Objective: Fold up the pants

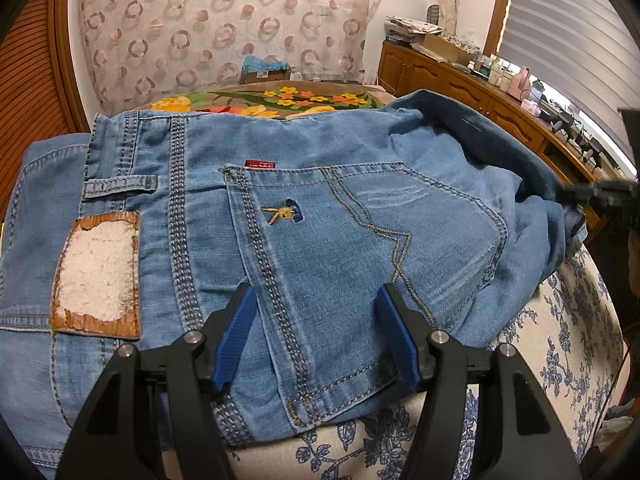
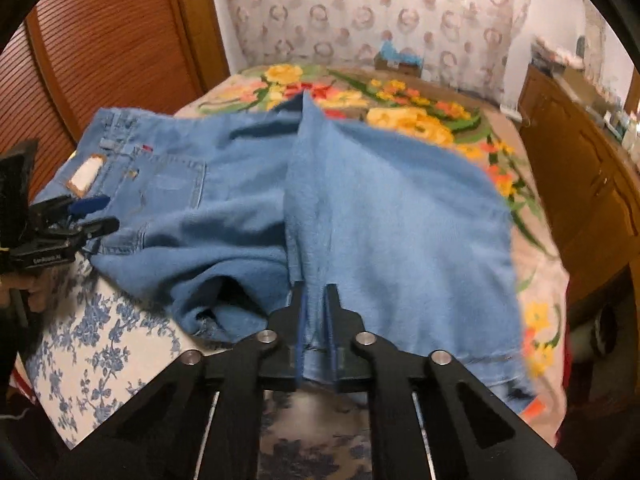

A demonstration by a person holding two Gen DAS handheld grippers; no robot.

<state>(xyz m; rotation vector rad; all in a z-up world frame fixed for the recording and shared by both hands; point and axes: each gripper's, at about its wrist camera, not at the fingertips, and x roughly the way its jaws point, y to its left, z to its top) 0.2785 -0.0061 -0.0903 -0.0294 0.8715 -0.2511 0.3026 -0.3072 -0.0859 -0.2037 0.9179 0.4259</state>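
Observation:
Light blue jeans (image 1: 320,208) lie back side up on the bed, waistband to the left, with a worn leather patch (image 1: 98,272) and a back pocket (image 1: 360,248). My left gripper (image 1: 316,292) is open over the back pocket near the seat, holding nothing. My right gripper (image 2: 314,292) is shut on a fold of the jeans' leg fabric (image 2: 316,208) and lifts it into a ridge. The left gripper (image 2: 96,214) also shows at the left edge of the right wrist view. The leg ends are hidden under the lifted cloth.
The bed carries a blue-flowered white sheet (image 1: 560,340) and a bright floral blanket (image 2: 420,120). A wooden cabinet (image 1: 460,84) with clutter stands at the right. A louvred wooden door (image 2: 100,40) is at the left. A cardboard box (image 1: 264,74) sits at the bed's far end.

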